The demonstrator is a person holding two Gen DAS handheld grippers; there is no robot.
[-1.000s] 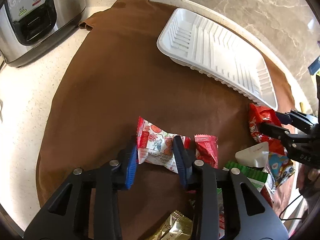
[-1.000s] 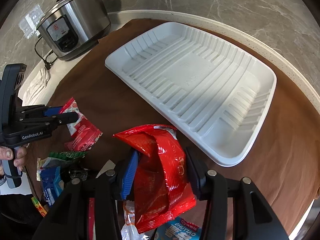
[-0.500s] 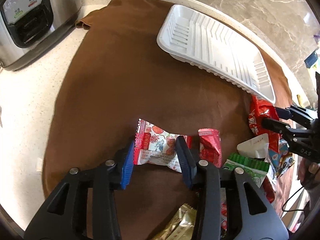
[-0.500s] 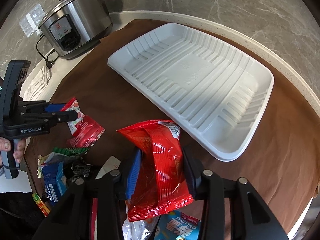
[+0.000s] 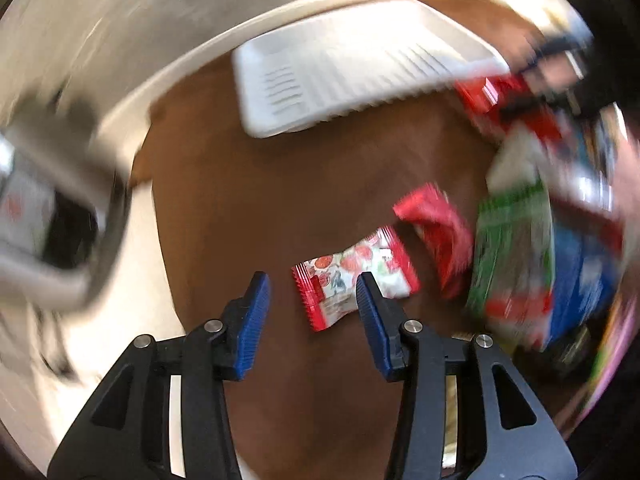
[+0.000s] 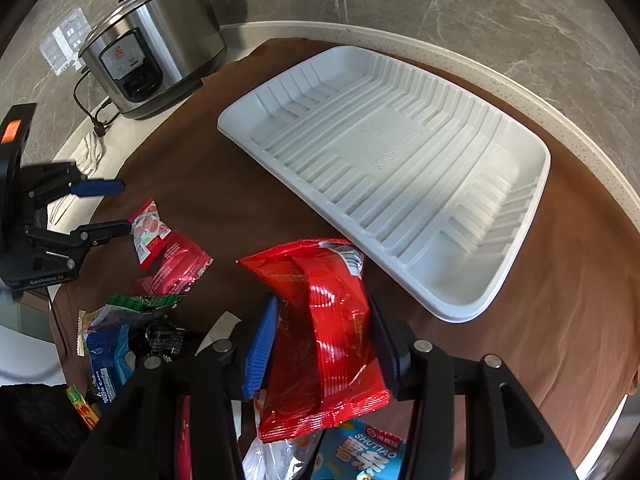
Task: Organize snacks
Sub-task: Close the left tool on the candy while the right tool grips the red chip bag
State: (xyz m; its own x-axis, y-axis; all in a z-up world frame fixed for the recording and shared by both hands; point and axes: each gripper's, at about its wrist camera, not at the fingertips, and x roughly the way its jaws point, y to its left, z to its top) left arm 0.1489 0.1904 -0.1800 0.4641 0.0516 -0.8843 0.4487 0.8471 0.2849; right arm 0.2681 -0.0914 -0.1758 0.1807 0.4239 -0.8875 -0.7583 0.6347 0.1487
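While parting empty over the brown cloth [image 5: 304,184], left gripper [image 5: 313,295] nearest the small red-and-white printed candy packet [image 5: 356,276], long axis slanting across its right finger; right gripper [image 6: 325,334] opening around the glossy red foil snack bag [image 6: 320,332]

White trays: one, white tray [image 6: 400,168], centre right of the right wrist view.
Rice cookers: one, rice cooker [image 6: 154,66], upper left.
Brown cloths: one, brown cloth [image 6: 224,184], spread over the surface.
Large red bags: one, large red bag [image 6: 324,340], lower centre.
Small red-and-white packets: one, small red-and-white packet [image 6: 149,227], left.
Small red packets: one, small red packet [image 6: 180,268], left of centre.
Green-edged packets: one, green-edged packet [image 6: 140,304], lower left.
Blue packets: two, blue packet [image 6: 112,356] lower left, second blue packet [image 6: 364,452] bottom centre.
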